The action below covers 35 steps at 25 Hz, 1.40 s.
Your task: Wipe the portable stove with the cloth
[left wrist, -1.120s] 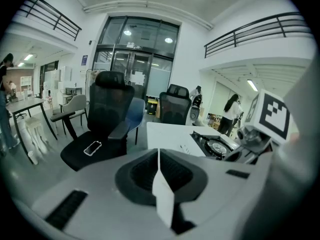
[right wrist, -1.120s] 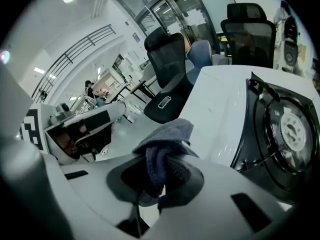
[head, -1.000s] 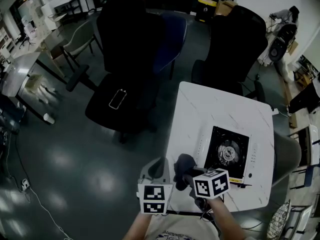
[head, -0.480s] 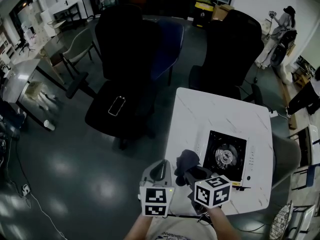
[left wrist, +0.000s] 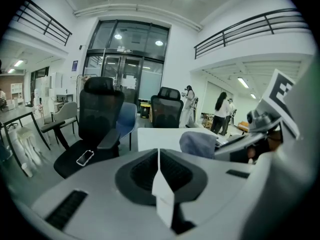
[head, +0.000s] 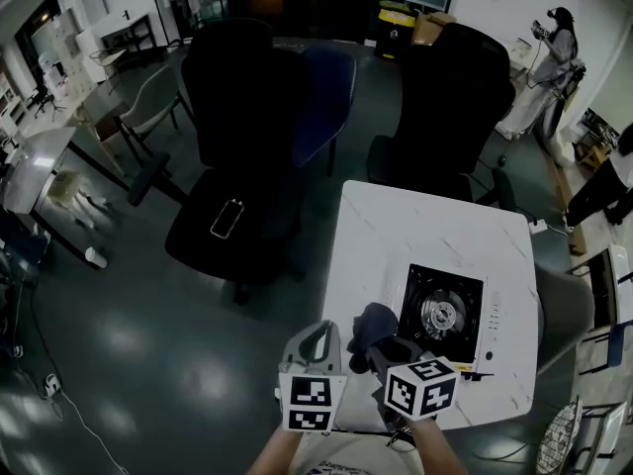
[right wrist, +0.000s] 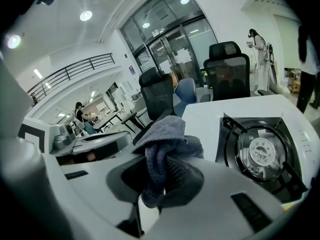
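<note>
The portable stove (head: 442, 315) sat on the near right part of the white worktop (head: 435, 226). Its black top with the round burner faced up, and its pale control strip ran along its right side. In the right gripper view the stove (right wrist: 262, 154) lay ahead and to the right of the jaws, with nothing resting on it.

The cloth (head: 372, 323), a grey-blue rag, was bunched at the tip of the right hand-held gripper (head: 386, 349), just beside the stove's left edge. In the right gripper view the right hand-held gripper (right wrist: 159, 184) was clamped on the cloth (right wrist: 167, 139), which spilled up and forward out of the jaws in a loose wad. As far as the pictures showed, the cloth was clear of the stove and appeared to be held above the worktop rather than pressed on it.

The left hand-held gripper (head: 315, 339) hung off the worktop's near left corner. Its own view showed the left hand-held gripper (left wrist: 159, 174) with the jaws together and nothing between them, and the cloth (left wrist: 199, 144) off to its right.

Judged from this, the cloth was in hand and brought near, so the pick-up was done. The wiping itself looked not yet begun, since no part of the cloth lay on the stove. What remained was to carry the wad onto the stove and rub across its surfaces. Whether any of it was already clean could not be told.
</note>
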Each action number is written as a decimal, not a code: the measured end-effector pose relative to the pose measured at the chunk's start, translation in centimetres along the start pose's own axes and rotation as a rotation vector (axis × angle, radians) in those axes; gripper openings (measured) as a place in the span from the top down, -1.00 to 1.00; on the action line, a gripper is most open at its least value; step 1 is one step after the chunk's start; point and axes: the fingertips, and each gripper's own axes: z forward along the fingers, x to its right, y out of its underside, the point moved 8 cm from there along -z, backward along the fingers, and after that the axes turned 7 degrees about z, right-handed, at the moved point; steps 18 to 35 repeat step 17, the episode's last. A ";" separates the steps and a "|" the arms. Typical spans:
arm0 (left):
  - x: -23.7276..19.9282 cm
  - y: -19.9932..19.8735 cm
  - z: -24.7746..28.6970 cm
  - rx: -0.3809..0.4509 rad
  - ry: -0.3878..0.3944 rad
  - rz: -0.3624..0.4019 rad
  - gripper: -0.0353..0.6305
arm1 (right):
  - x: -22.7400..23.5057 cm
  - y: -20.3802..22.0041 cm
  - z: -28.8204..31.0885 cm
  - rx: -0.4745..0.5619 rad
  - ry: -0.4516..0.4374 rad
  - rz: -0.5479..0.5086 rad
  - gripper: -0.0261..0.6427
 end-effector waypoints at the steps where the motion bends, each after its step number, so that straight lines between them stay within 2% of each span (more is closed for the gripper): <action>1: 0.1 0.0 0.0 0.000 0.003 0.003 0.83 | 0.1 0.0 0.0 -0.001 0.002 0.000 0.78; 35: 0.6 0.0 0.3 -0.011 0.015 0.012 0.83 | 0.6 0.4 -0.4 -0.005 0.015 0.033 0.78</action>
